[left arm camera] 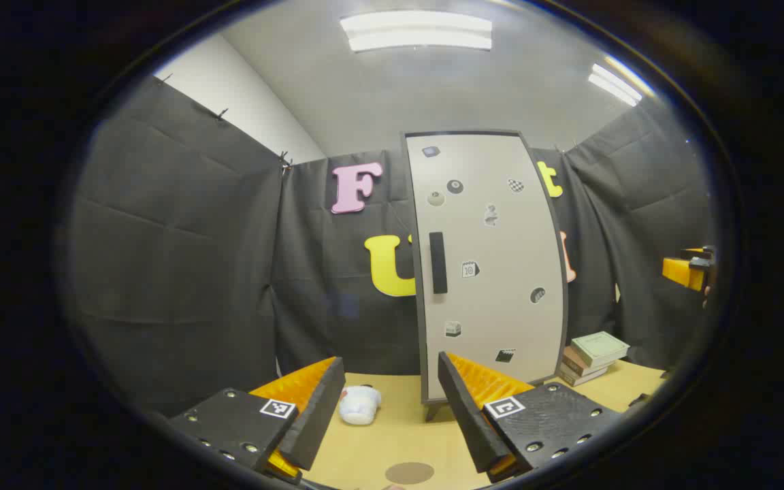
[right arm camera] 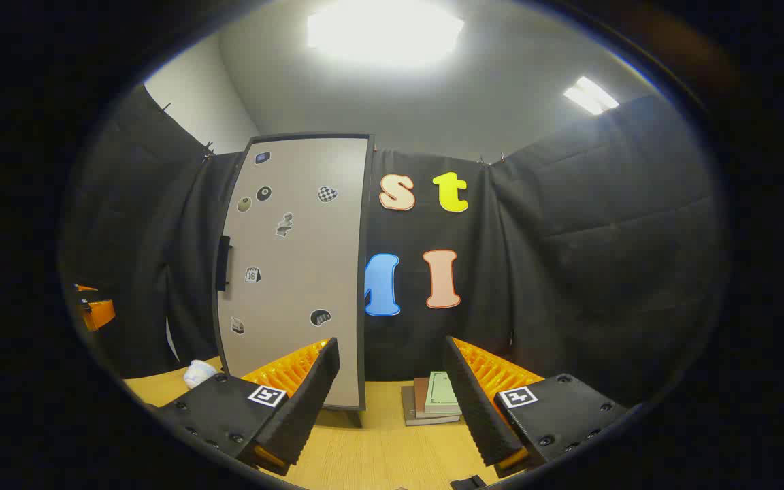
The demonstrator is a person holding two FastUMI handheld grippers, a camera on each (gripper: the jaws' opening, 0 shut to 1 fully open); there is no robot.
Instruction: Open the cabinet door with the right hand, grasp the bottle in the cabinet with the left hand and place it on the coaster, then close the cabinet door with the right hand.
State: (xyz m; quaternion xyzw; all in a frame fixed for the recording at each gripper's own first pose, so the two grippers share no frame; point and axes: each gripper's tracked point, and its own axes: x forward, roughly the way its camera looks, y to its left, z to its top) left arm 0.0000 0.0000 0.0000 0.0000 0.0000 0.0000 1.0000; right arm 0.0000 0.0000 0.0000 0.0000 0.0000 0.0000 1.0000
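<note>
Starting position, nothing done yet: tall light-grey cabinet with a dark frame (left arm camera: 491, 265), its sticker-covered grey door (right arm camera: 297, 272) flush shut, standing on the pale wooden table (left arm camera: 392, 435). Left gripper (left arm camera: 392, 408) spread wide, holding nothing, aimed at the cabinet front from near. Right gripper (right arm camera: 392, 401) likewise spread and empty, pointing past the cabinet's right edge toward the cloth wall. Black vertical bar handle (left arm camera: 438, 263) on the door's left side, seen edge-on in the right gripper view. Bottle presumably inside the cabinet, hidden by the door; cannot confirm. Flat round brown coaster (left arm camera: 409, 472) on the table just below and between the left gripper's fingers, clear of everything. White crumpled soft object (left arm camera: 360, 405) lying left of the cabinet foot. Stack of books, green one on top (left arm camera: 593, 357), on the table right of the cabinet.

Risks from here, as judgement only:
- handle far across from the right gripper; reaching over could cross the left gripper's lane and knock it
- pulling off-axis on the slim bar could slip the fingers or drag the whole cabinet on its small feet
- door likely hinged right, could swing toward the book stack
- bottle position unknown, blind reach might tip it
</note>
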